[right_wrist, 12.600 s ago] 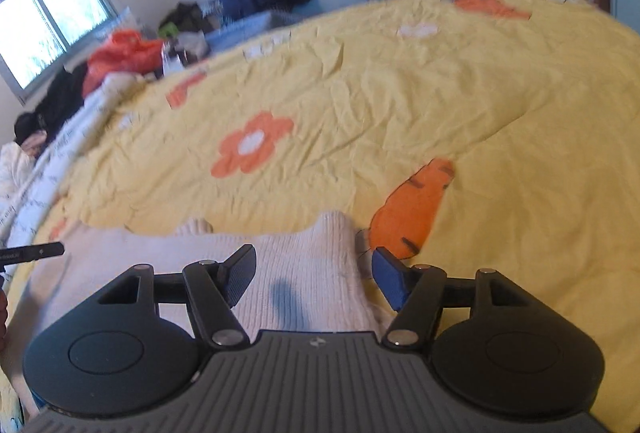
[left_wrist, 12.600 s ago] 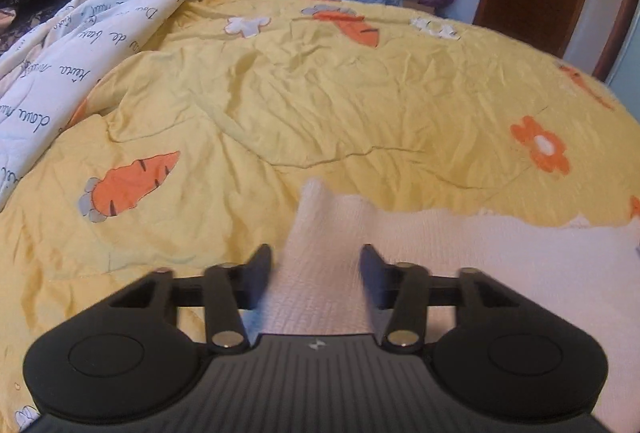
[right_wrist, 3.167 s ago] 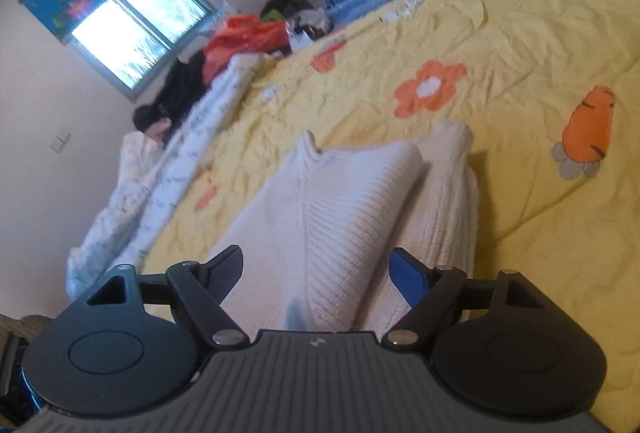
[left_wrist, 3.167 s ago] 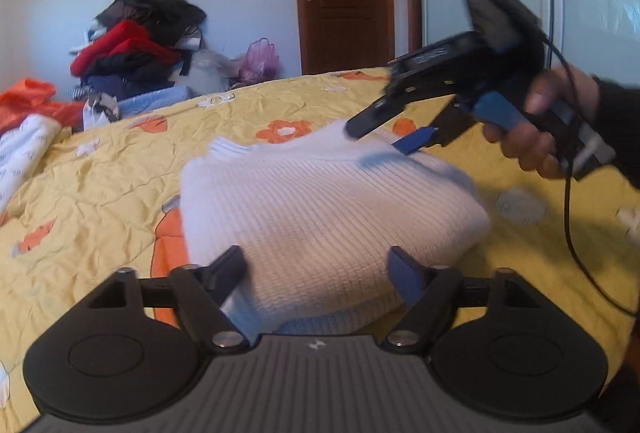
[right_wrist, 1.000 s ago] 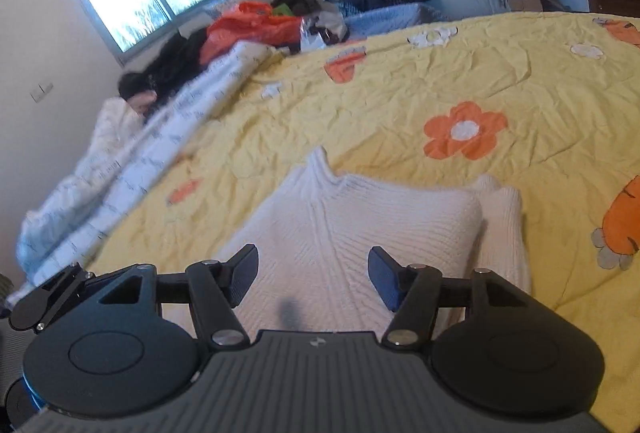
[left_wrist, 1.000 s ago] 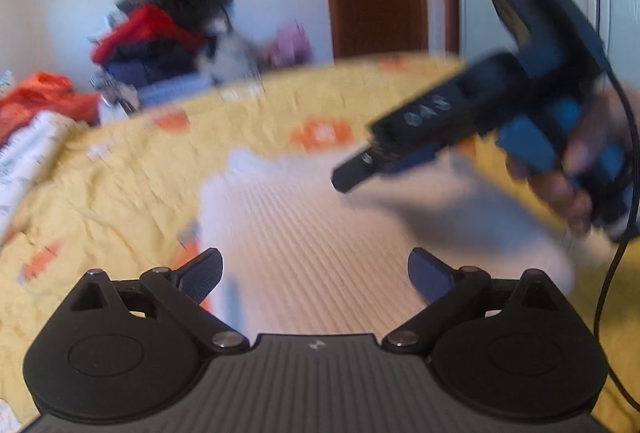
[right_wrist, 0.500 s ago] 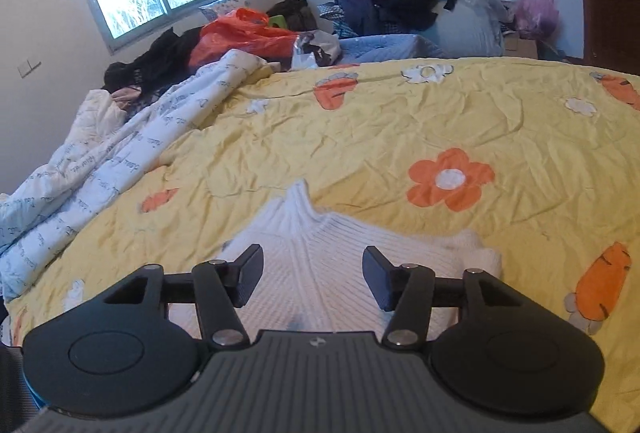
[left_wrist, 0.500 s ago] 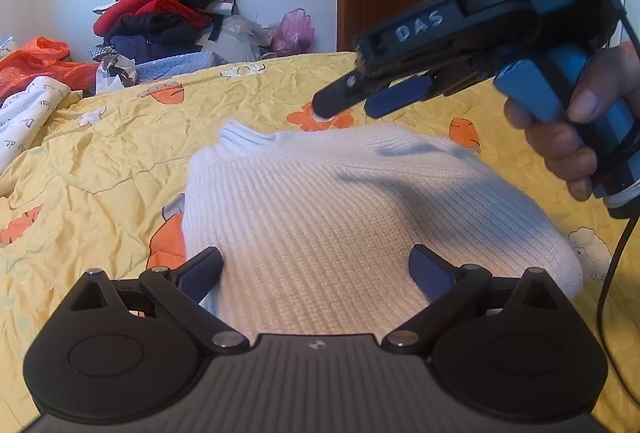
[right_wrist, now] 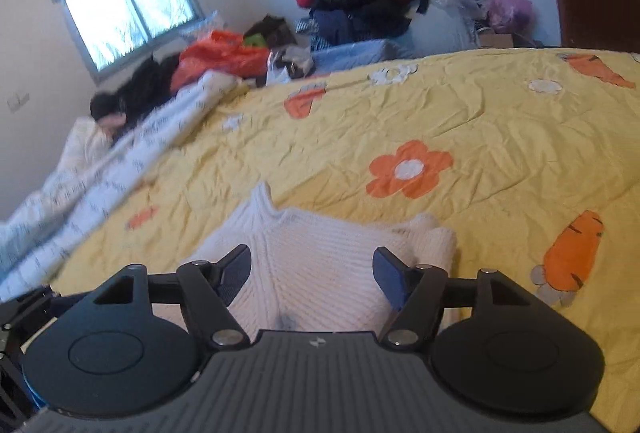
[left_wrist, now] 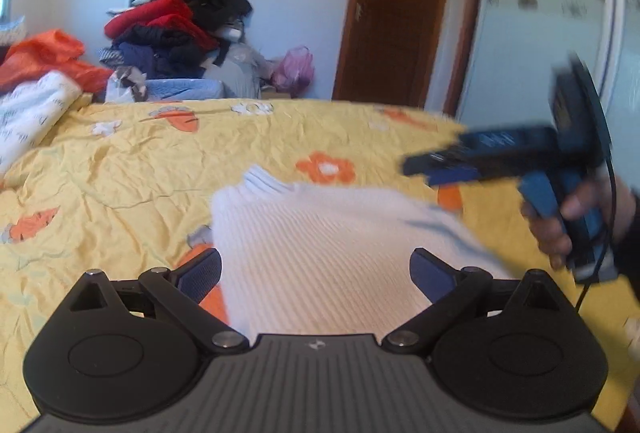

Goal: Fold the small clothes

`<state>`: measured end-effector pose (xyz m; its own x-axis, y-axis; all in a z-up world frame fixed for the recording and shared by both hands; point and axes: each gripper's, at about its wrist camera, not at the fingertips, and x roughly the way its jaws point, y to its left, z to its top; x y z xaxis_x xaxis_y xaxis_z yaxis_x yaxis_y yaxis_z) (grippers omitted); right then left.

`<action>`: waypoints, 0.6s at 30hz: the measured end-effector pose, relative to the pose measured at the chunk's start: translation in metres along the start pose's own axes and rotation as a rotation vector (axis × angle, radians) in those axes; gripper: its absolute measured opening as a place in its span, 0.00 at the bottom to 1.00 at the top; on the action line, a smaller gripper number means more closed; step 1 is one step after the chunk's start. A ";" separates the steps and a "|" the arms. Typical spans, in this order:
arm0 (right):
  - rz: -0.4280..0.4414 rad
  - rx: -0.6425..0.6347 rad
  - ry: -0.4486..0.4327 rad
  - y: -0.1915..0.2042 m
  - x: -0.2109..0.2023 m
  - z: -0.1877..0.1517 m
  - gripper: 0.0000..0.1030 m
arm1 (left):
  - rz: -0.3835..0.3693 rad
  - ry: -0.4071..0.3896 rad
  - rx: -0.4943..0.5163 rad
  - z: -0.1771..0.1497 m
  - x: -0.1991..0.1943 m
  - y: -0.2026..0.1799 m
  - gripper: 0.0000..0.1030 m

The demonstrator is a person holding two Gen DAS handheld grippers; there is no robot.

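Cream ribbed-knit sweater (left_wrist: 320, 253) lies folded near the yellow bedspread's (right_wrist: 500, 121) near edge; left gripper (left_wrist: 316, 273) wide, right gripper (right_wrist: 312, 273) just opening, both empty, letting go.

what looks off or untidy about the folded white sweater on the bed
The folded white knit sweater on the yellow flowered bedspread is uneven: its ribbed collar pokes out at the far edge, and a rolled layer sticks out on the right side. No damage shows.

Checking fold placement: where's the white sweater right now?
The white sweater lies folded on the yellow bedspread, just ahead of both grippers; in the right wrist view, the orange flower print sits just beyond it.
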<state>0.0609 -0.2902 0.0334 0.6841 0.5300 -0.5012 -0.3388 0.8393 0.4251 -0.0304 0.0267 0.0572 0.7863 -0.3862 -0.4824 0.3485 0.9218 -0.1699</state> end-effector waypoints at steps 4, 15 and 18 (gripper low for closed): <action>-0.052 0.135 0.037 -0.040 -0.009 0.001 0.75 | -0.027 0.101 -0.245 0.004 0.032 0.051 0.98; -0.034 -0.093 0.023 -0.005 0.000 -0.011 0.24 | -0.005 0.182 -0.238 0.013 0.079 0.034 0.53; -0.112 -0.103 0.034 -0.027 0.010 -0.009 0.18 | 0.050 0.200 -0.157 0.008 0.091 0.024 0.56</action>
<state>0.0705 -0.3063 0.0102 0.6994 0.4350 -0.5671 -0.3273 0.9003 0.2869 0.0541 0.0137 0.0162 0.6782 -0.3399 -0.6515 0.2158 0.9396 -0.2656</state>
